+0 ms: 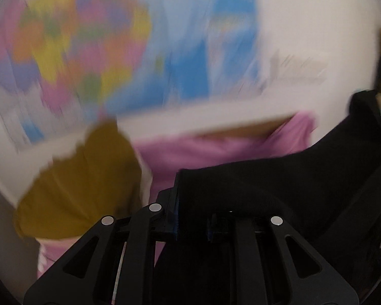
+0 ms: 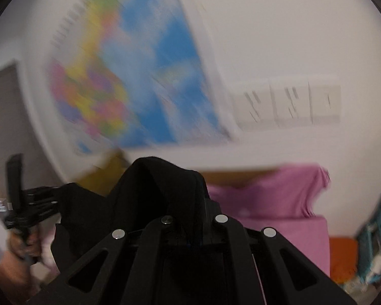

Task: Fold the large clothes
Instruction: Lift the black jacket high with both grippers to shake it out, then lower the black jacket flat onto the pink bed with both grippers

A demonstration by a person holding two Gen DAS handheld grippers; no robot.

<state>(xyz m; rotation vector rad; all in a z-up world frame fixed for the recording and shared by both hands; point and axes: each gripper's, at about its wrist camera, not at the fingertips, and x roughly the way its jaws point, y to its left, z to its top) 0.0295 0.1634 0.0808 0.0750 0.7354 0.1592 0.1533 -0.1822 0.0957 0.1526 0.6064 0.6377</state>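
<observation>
Right wrist: black garment [image 2: 149, 190] bunched, axis unclear.

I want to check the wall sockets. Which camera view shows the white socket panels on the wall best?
The right wrist view. There the white socket panels sit as a row of three plates, right of the colourful map, blurred but separable. The left wrist view shows only a faint grey smear in that place, and no single plate can be told apart.

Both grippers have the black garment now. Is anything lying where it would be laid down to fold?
Yes. The black garment is clamped in the left gripper and the right gripper, and a pink garment and a mustard one lie just beyond and below it. The surface itself is too blurred to judge.
</observation>
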